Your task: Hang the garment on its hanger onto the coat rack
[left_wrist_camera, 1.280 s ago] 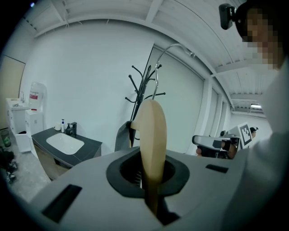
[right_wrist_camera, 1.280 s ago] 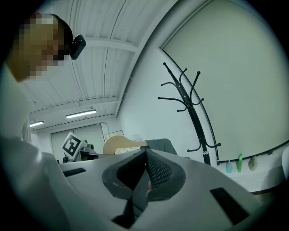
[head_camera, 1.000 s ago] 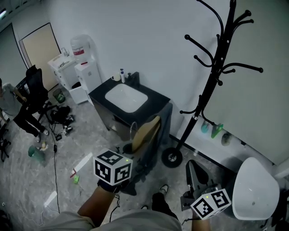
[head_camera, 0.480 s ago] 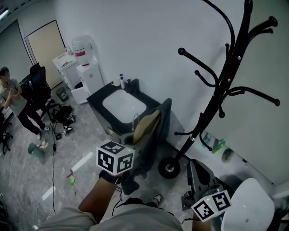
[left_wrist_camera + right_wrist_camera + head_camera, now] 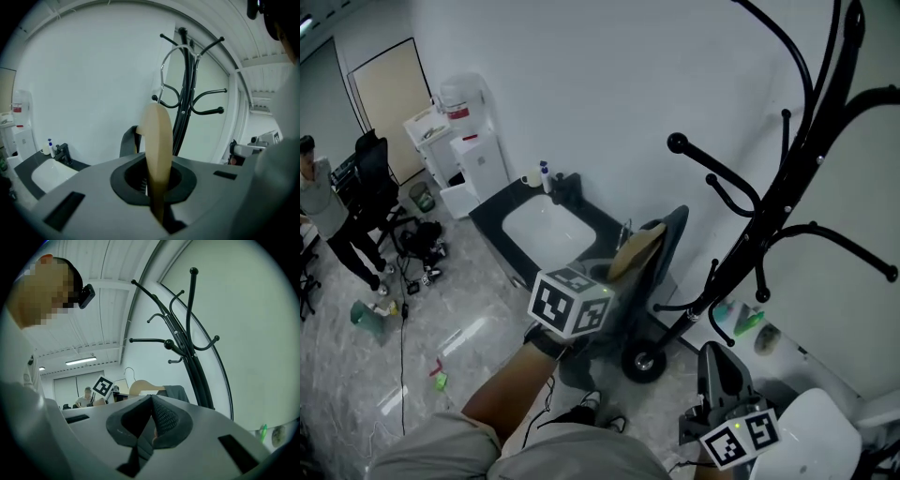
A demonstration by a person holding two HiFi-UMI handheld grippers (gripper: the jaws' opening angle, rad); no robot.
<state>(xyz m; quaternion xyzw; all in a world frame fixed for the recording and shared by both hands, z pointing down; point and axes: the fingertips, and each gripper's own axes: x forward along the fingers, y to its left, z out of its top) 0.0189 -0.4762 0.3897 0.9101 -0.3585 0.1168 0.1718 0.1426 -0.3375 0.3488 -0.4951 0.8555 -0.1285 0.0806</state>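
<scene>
1. Left gripper: your jaws are closed tight on the wooden hanger. It stands edge-on between them and rises above the jaw tips, and its wire hook arches overhead.
2. Garment: the dark grey cloth drapes over the part of the hanger beyond your left gripper and hangs down from it. In the left gripper view only a fold of it shows, just left of the wood.
3. Coat rack: the black rack stands against the white wall, to the right of the held hanger. In the head view the hanger and garment lie left of the pole, near its lower arms but apart from them. The hook rests on no arm. In the left gripper view the hook only overlaps the top of the rack.
4. Right gripper: your jaws are pressed together with nothing between them. It sits low at your right, just beside a white seat and well apart from the garment.
5. Background: a black counter with a white sink stands behind the garment, against the same wall.
</scene>
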